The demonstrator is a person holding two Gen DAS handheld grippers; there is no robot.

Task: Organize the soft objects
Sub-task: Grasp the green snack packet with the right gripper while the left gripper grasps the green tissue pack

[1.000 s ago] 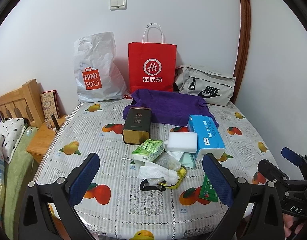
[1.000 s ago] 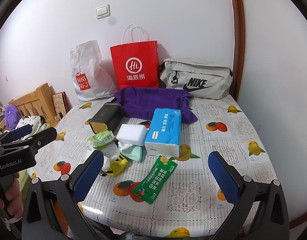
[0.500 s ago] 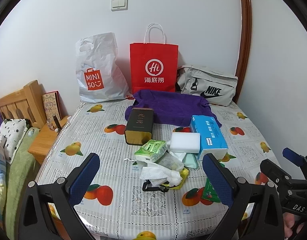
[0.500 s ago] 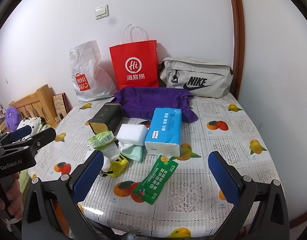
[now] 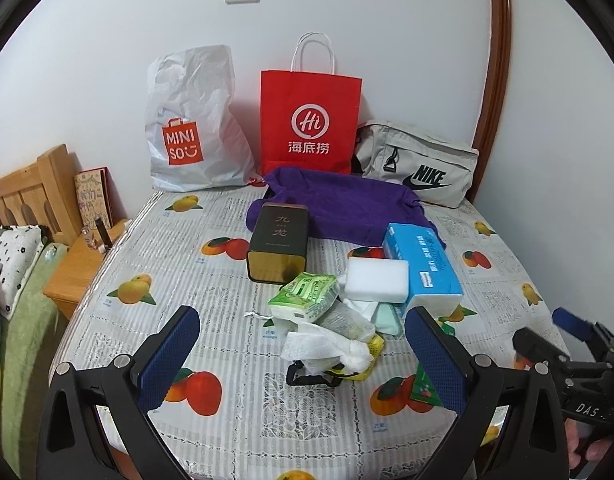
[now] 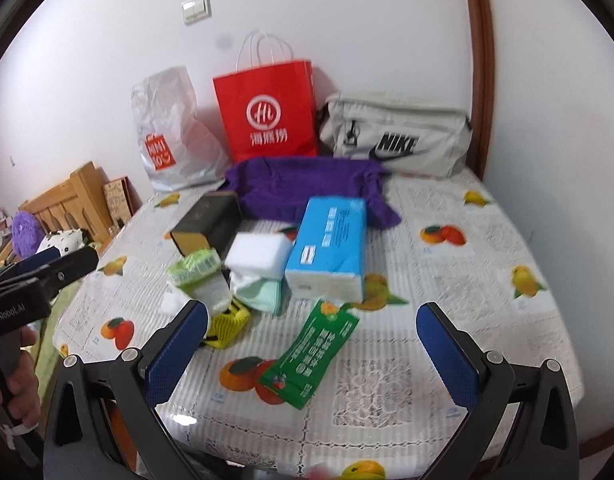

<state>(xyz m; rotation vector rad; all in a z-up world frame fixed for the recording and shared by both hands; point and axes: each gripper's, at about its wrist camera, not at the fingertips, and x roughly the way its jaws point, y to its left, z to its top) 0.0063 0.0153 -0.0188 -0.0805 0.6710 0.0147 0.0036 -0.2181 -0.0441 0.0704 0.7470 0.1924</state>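
A heap of items lies mid-table: a blue tissue pack [image 5: 423,264] [image 6: 329,248], a white sponge block [image 5: 376,280] [image 6: 259,254], a green-white tissue packet [image 5: 305,294] [image 6: 195,268], a mint cloth [image 6: 261,294], crumpled white plastic [image 5: 327,346], a yellow mesh piece [image 6: 227,322] and a flat green packet [image 6: 313,354]. A purple towel [image 5: 343,204] [image 6: 307,184] lies behind, beside a black tin [image 5: 279,242] [image 6: 209,222]. My left gripper [image 5: 303,356] hovers open over the heap's near edge. My right gripper [image 6: 313,354] is open above the green packet.
Against the wall stand a white Miniso bag [image 5: 191,128], a red paper bag [image 5: 309,120] and a grey Nike pouch [image 5: 419,168]. A wooden nightstand [image 5: 75,272] and bed headboard [image 5: 23,196] lie left of the table. The fruit-print tablecloth [image 6: 467,304] is bare at right.
The right gripper has moved forward and tilted, its view now blurred. The left gripper has drifted slightly forward. Both stay open; no object has moved.
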